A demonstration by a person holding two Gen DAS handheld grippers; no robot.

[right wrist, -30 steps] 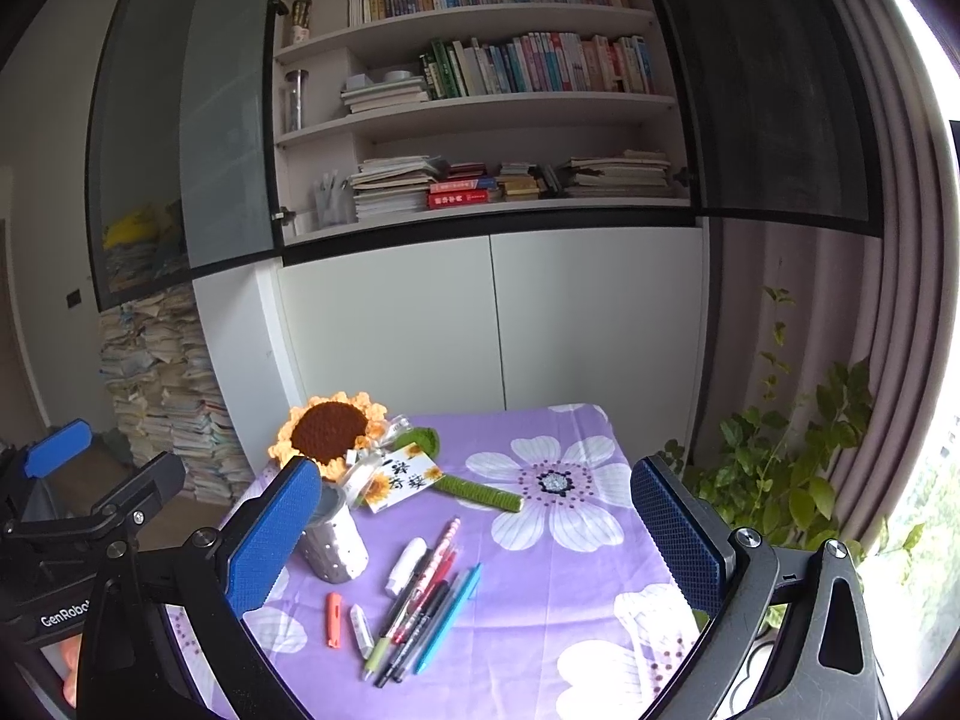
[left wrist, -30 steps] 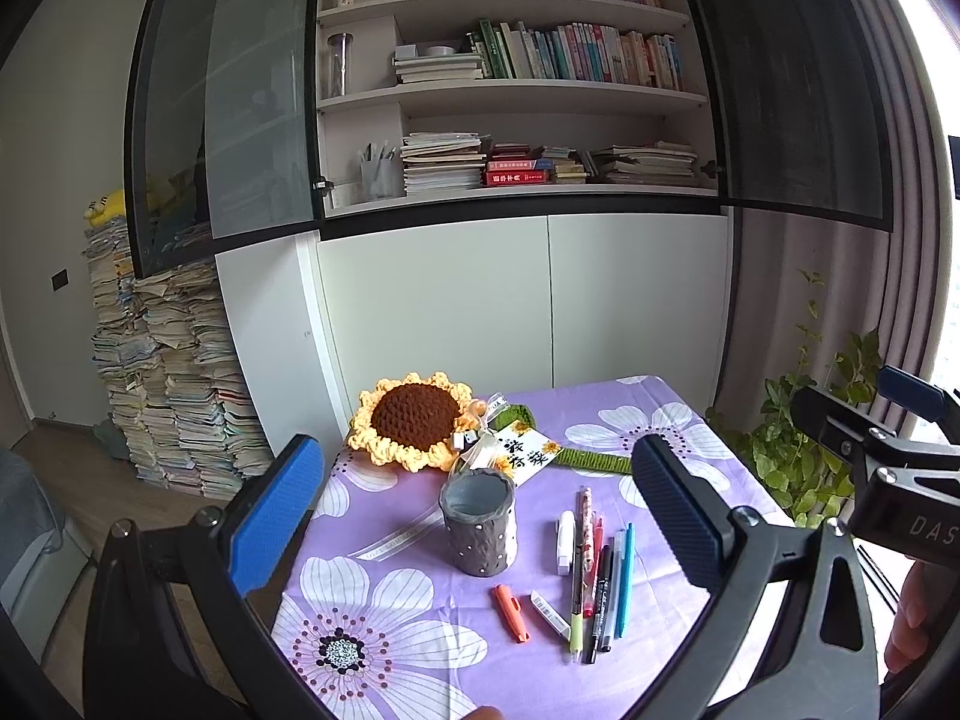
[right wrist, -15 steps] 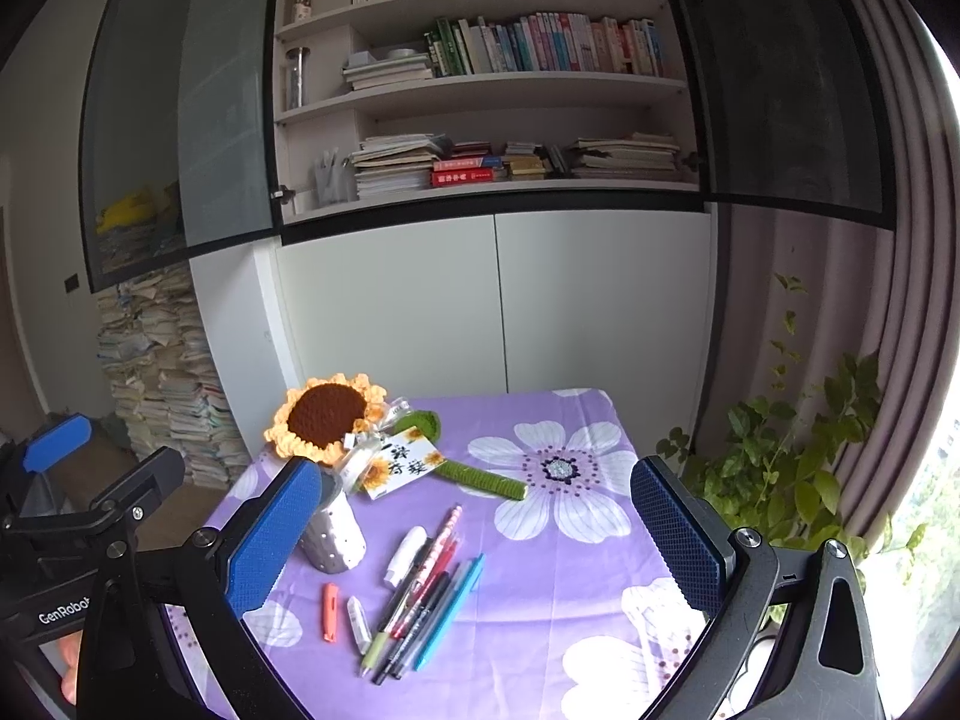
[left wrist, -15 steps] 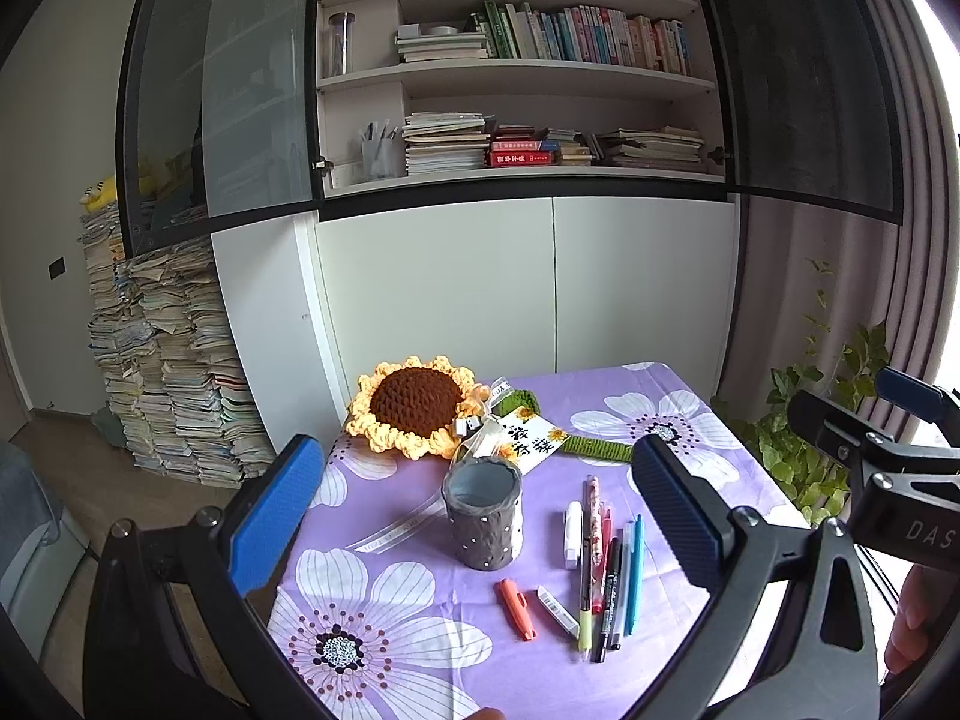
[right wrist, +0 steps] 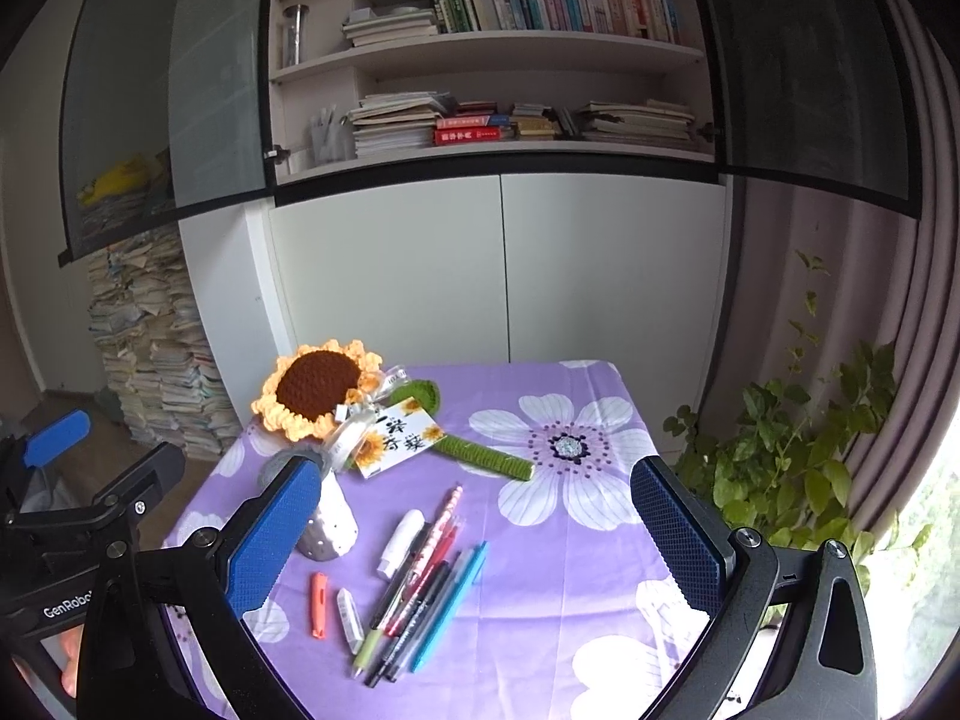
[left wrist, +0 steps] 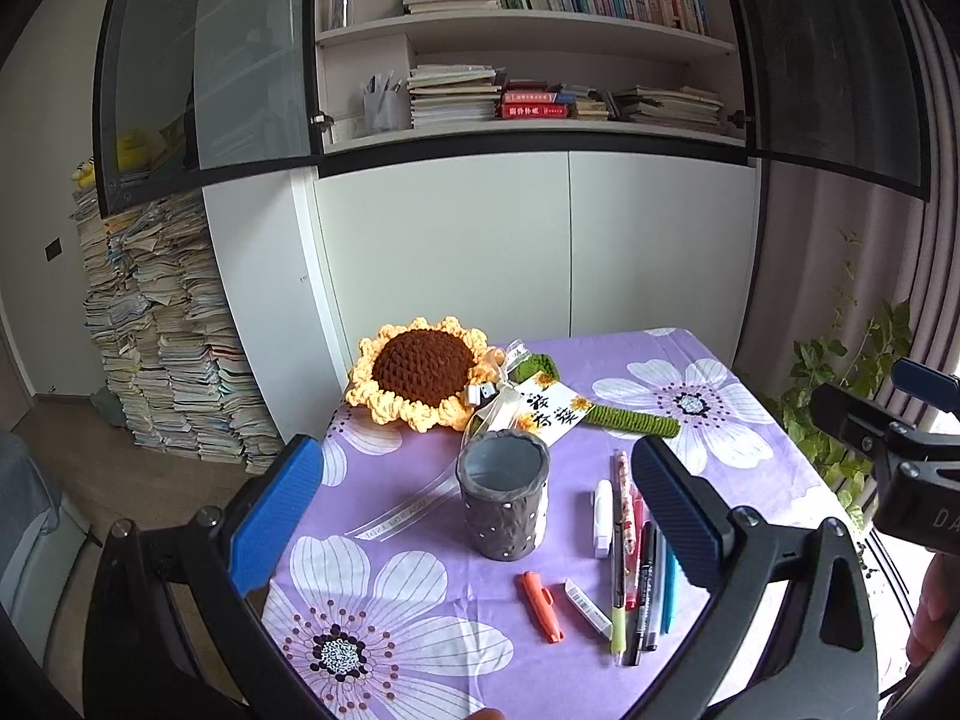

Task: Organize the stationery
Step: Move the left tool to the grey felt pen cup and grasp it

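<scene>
A grey dotted pen cup (left wrist: 503,501) stands empty and upright on the purple flowered tablecloth (left wrist: 384,600). To its right lies a row of several pens (left wrist: 636,558) with a white correction tape (left wrist: 602,517); an orange clip-like piece (left wrist: 539,597) and a small white eraser (left wrist: 587,602) lie in front. My left gripper (left wrist: 474,516) hovers open above the table, framing the cup. My right gripper (right wrist: 474,534) is open too, over the pens (right wrist: 420,588), with the cup (right wrist: 327,531) partly behind its left finger.
A crocheted sunflower (left wrist: 420,381) with a green stem (left wrist: 630,420) and a card lies at the table's back. White cabinets and bookshelves (left wrist: 540,90) stand behind. Paper stacks (left wrist: 162,348) rise at the left, a potted plant (right wrist: 804,450) at the right.
Both grippers have moved slightly forward and tilted down, so the table sits higher and larger in view. Both stay open. Nothing on the table has moved.
</scene>
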